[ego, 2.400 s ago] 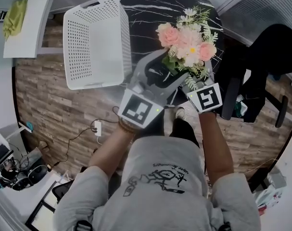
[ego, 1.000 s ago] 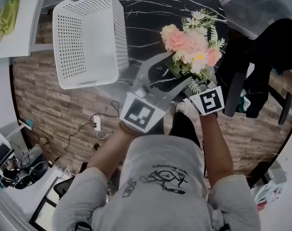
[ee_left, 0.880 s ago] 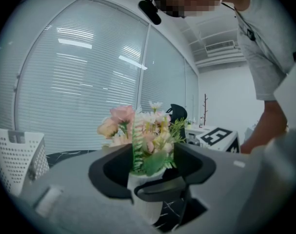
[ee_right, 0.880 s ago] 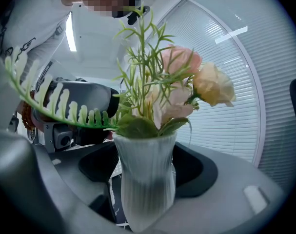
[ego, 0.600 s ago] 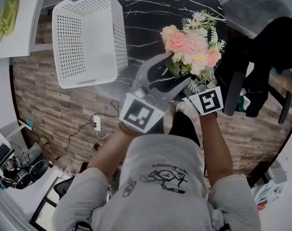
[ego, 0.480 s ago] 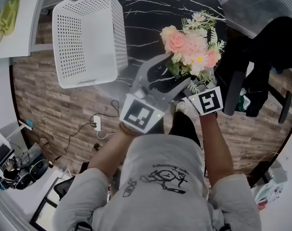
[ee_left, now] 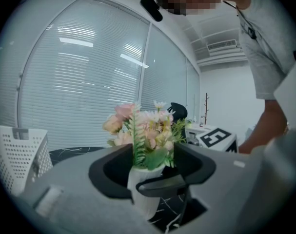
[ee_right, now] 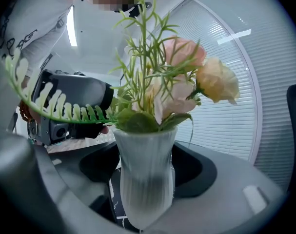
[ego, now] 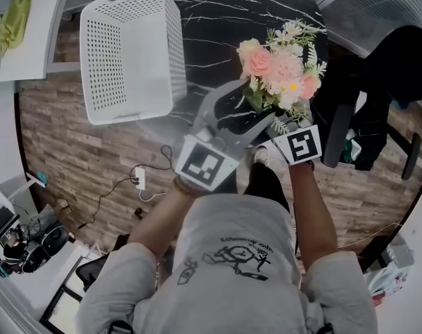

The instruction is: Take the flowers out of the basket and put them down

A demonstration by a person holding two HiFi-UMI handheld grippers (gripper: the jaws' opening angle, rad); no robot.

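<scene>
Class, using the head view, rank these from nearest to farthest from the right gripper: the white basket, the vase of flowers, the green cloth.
1. vase of flowers: right at the right gripper, between its jaws.
2. white basket: further off, to the upper left.
3. green cloth: on the white shelf, far upper left corner.
</scene>
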